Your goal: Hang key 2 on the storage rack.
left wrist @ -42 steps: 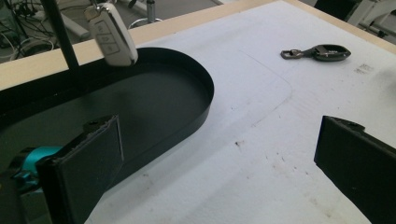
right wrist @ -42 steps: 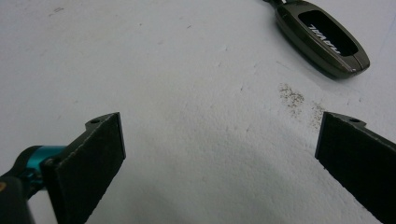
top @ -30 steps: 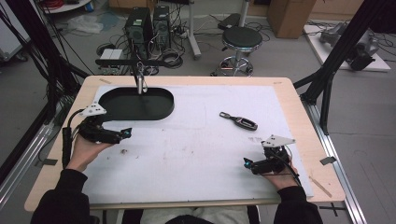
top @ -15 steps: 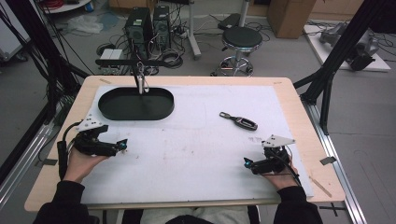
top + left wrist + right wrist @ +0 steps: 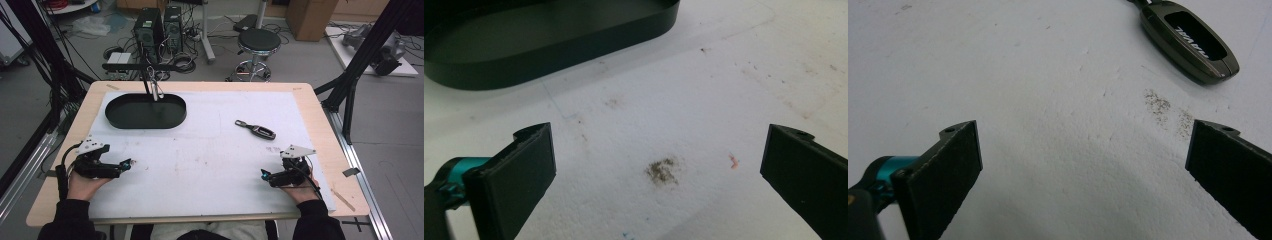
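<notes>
Resting low on the white table cover (image 5: pixel 210 155), the right gripper (image 5: pixel 264 174) has its jaws spread wide and empty, with the car key fob (image 5: pixel 256 130) lying flat just beyond it. Near the table's left edge, the left gripper (image 5: pixel 129 163) also gapes empty, short of the black oval tray (image 5: pixel 145 111).

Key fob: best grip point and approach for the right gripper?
Pinch the key fob across its narrow width at mid-body, coming from above with the right gripper. It lies flat on the white mat, long and slim, its ring end toward the black tray.
</notes>
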Demonstrator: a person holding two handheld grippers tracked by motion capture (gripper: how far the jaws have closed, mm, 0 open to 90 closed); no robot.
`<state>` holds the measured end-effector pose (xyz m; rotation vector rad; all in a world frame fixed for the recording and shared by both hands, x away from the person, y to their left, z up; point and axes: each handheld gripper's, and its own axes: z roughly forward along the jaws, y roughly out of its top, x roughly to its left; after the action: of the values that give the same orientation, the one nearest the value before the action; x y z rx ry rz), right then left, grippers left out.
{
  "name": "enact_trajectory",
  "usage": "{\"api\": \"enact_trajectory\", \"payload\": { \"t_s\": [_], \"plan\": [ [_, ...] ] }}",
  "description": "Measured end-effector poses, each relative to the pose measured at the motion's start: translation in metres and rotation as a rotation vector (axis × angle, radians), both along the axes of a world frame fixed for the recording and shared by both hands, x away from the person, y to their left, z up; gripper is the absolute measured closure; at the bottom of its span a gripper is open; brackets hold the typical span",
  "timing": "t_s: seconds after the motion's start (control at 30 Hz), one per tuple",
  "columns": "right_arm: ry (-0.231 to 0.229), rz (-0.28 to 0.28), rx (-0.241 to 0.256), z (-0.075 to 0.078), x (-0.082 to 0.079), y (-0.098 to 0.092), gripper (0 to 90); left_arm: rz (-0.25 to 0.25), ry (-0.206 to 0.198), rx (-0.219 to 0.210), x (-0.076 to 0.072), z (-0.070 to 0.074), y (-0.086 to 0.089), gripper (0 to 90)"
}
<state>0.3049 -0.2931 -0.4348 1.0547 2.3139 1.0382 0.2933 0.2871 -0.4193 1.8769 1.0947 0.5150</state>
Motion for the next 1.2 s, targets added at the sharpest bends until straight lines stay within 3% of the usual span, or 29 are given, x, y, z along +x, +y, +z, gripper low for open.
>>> {"api": "enact_trajectory", "payload": {
  "t_s": [0.37,0.7,0.93,1.2],
  "plan": [
    [-0.006,0.013,0.025,0.007,0.006,0.004,0.8,0.001,0.015,0.012,-0.009,-0.01,0.001,1.7],
    [-0.004,0.018,0.037,0.015,0.022,0.006,0.8,-0.006,0.008,-0.006,-0.011,-0.013,0.003,1.7],
    [0.018,0.017,0.001,0.023,0.039,0.01,0.8,0.005,0.012,-0.014,-0.012,-0.016,0.007,1.7],
    [0.026,0.061,-0.037,0.039,0.06,0.018,0.8,-0.011,0.014,-0.016,-0.012,-0.016,0.005,1.7]
  ]
}}
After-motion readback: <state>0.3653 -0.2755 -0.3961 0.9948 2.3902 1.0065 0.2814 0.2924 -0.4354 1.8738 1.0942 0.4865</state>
